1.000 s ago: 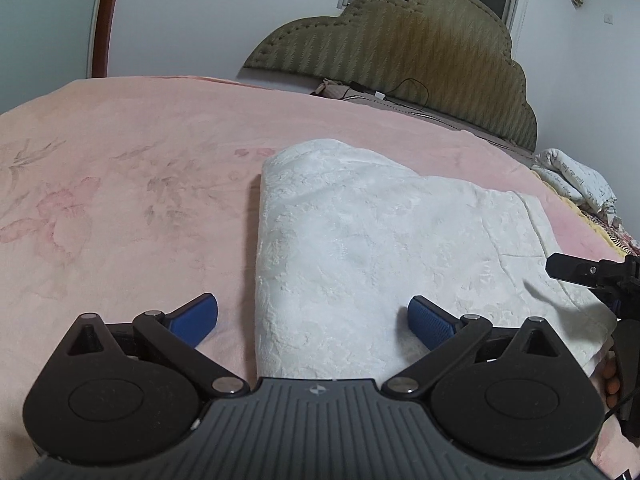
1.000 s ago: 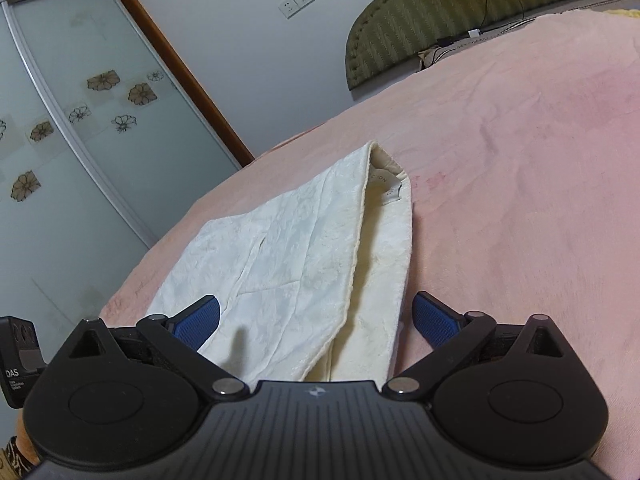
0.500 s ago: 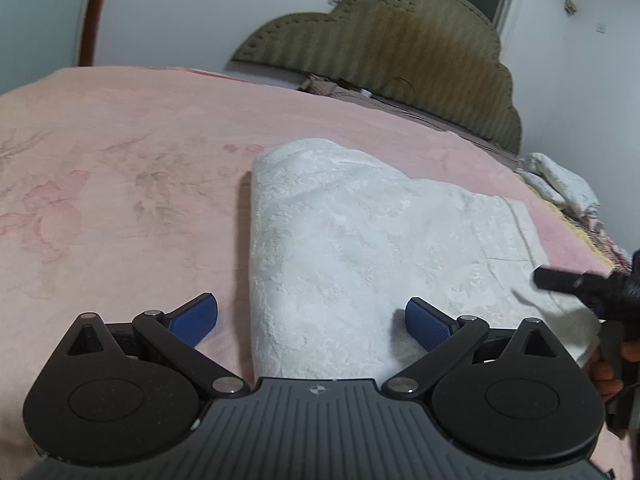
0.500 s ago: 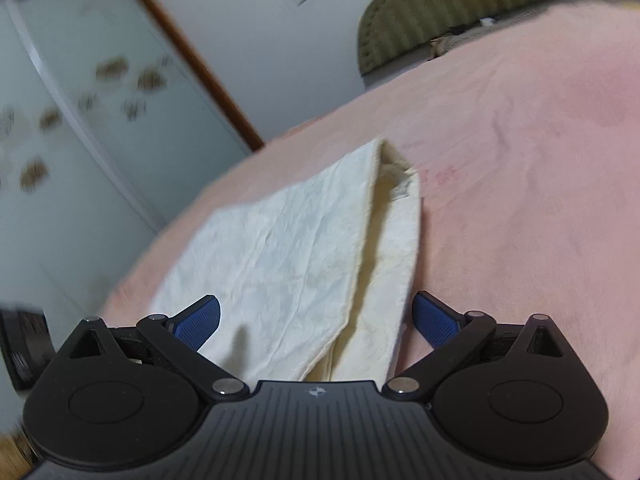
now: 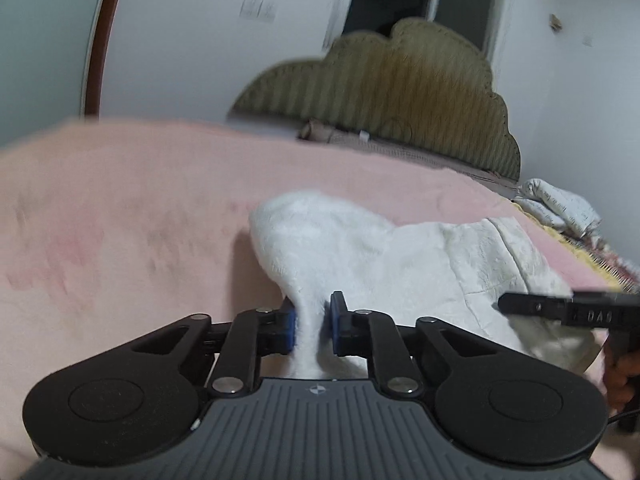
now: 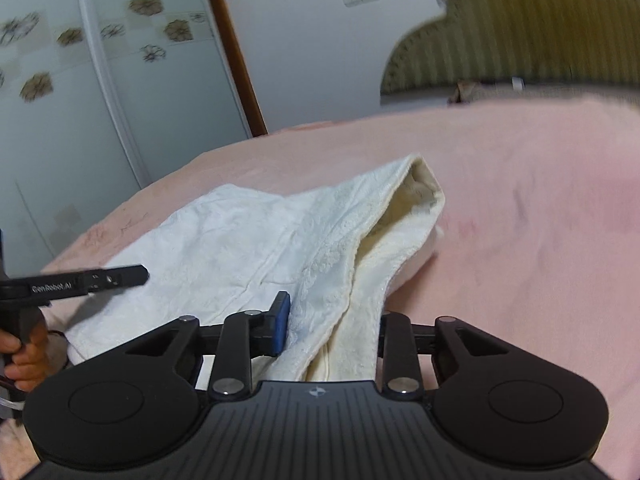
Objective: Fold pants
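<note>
Item 1, white pants [image 5: 384, 264]: textured white fabric, folded into a broad panel, lying on the pink bedspread [image 5: 120, 208] near the foot of the bed. In the right wrist view the pants [image 6: 248, 240] show a cream inner layer along their right edge, with the far end gaping open.

Item 2, my left gripper [image 5: 313, 326]: jaws drawn in close, blue pads pinching a raised ridge of the pants' near left edge. The cloth rises in a peak from the pinch.

Item 3, my right gripper [image 6: 328, 320]: jaws closed most of the way onto the near right edge of the pants. The left blue pad [image 6: 281, 322] presses the white layer; the right pad is hidden behind the cream fold.

Item 4, each gripper seen from the other's camera: the right one [image 5: 568, 310] at the pants' right side, the left one [image 6: 80, 284] at their left side, with my left hand [image 6: 22, 354] gripping its handle.

Item 5, surroundings: olive scalloped headboard [image 5: 400, 92], white patterned pillow [image 5: 560, 208] at the bed's right, sliding wardrobe door with flower motifs [image 6: 80, 80].
</note>
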The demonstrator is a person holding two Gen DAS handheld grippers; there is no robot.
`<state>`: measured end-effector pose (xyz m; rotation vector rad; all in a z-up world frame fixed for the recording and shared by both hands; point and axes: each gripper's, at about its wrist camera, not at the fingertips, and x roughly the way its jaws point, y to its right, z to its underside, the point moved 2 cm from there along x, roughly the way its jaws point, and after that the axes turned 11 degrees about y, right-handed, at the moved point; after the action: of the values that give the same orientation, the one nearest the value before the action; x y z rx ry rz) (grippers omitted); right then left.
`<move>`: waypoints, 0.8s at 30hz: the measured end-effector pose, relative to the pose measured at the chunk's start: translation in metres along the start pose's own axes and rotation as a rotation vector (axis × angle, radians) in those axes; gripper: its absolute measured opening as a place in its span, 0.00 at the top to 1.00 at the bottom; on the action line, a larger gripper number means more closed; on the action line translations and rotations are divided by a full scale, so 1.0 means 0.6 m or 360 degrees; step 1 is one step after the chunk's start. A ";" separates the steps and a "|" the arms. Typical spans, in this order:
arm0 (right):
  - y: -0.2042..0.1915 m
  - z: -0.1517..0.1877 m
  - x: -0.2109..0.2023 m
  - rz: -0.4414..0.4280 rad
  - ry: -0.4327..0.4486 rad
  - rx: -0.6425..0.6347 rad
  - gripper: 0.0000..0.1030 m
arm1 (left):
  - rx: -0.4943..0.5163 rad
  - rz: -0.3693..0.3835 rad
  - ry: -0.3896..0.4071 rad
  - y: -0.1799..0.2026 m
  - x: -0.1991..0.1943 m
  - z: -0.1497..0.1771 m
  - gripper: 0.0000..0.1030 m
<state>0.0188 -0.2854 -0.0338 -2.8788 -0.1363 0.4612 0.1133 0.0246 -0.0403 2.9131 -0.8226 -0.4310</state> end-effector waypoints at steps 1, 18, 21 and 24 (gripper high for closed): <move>-0.009 -0.009 0.001 -0.0004 0.0016 -0.0050 0.73 | 0.0044 -0.0010 0.0035 0.005 -0.004 -0.007 0.85; -0.116 -0.076 0.266 -0.0123 -0.0074 -0.0338 0.71 | 0.0116 -0.0468 -0.0090 -0.162 0.095 -0.085 0.82; -0.101 -0.055 0.276 -0.0031 -0.0108 -0.0293 0.57 | 0.0150 -0.0490 -0.0102 -0.169 0.090 -0.073 0.66; -0.075 -0.054 0.255 -0.0010 -0.0128 -0.0141 0.54 | 0.0178 -0.0564 -0.0112 -0.169 0.069 -0.076 0.54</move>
<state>0.1713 -0.2290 -0.0388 -2.9462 -0.1830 0.5839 0.2111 0.0897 -0.0225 3.1711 -0.3424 -0.5311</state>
